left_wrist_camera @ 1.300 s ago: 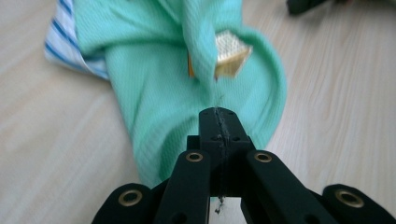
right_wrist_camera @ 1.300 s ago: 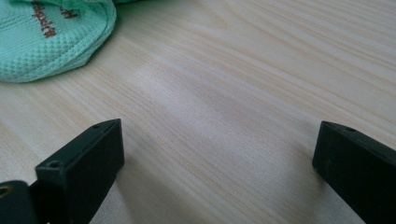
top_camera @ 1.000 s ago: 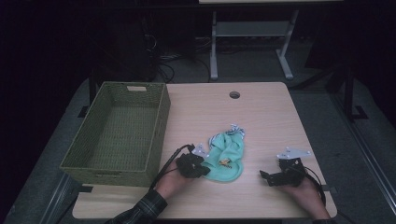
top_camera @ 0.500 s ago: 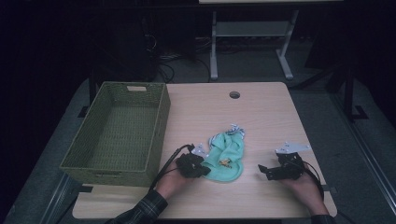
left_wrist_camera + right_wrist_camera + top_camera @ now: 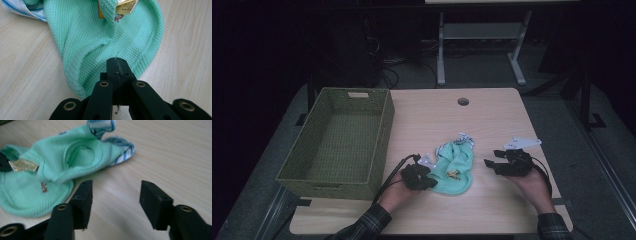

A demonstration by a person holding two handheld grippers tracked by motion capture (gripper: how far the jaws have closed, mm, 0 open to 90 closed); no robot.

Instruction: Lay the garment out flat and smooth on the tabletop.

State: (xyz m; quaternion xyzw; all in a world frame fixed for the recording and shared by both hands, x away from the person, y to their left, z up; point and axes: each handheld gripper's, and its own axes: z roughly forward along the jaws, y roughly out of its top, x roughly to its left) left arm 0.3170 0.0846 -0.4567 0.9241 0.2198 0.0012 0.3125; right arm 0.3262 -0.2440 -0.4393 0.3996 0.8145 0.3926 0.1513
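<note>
High view: green basket [image 5: 343,140], nothing inside.

plaid sleeves [image 5: 367,222], black grippers with brass-ringed screws [image 5: 104,84], trailing black cables [image 5: 393,172]

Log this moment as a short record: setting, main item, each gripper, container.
setting: wooden table, dark room behind
main item: mint green knit garment with striped trim and a paper tag, lying crumpled near the table's front middle
left gripper: jaws shut, pinching the garment's edge
right gripper: beside the garment, jaws apart after closing partway, nothing between them
container: green woven basket, at the table's left, nothing visible inside
garment in basket: not yet
</note>
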